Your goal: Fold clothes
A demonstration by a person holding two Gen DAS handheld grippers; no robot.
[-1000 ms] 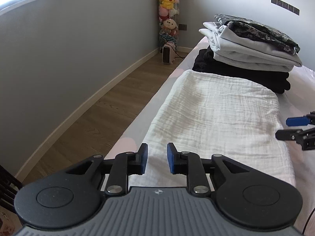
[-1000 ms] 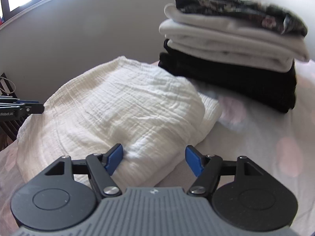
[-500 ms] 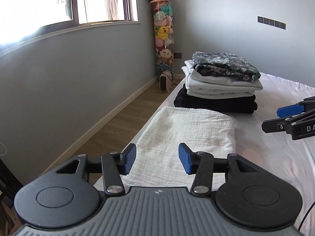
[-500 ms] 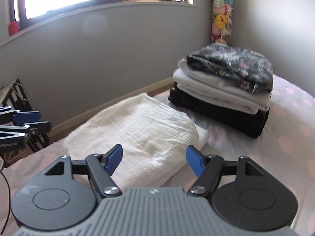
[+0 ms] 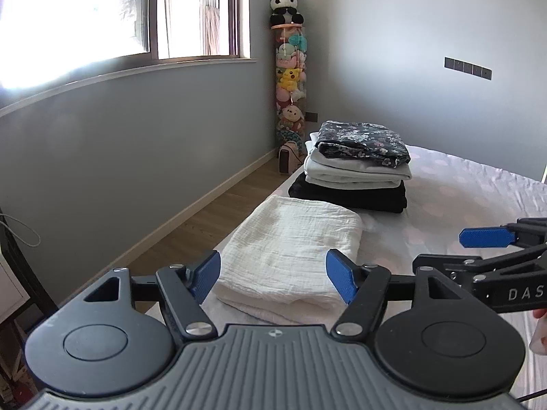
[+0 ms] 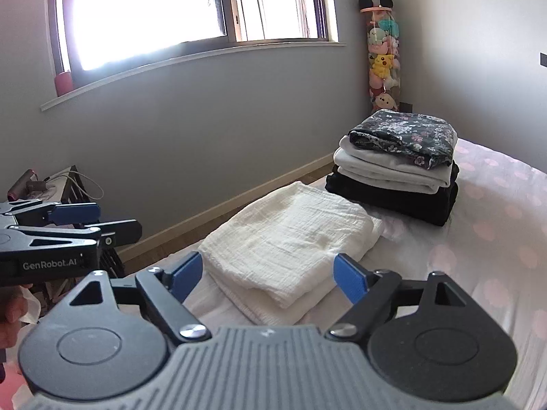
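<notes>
the left gripper [image 5: 272, 273] and right gripper [image 6: 267, 275] both had jaws that had just been opening, spread wide with nothing between them. beyond them the folded white cloth [image 5: 294, 256] lay flat on the bed [image 5: 461, 198]. the stack of folded clothes [image 5: 355, 167] stood just behind it.

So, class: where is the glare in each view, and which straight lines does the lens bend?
Left wrist view: the window is blown out white at upper left, and the sill and skirting curve. Right wrist view: the window glares at top centre, and the sill bows.
</notes>
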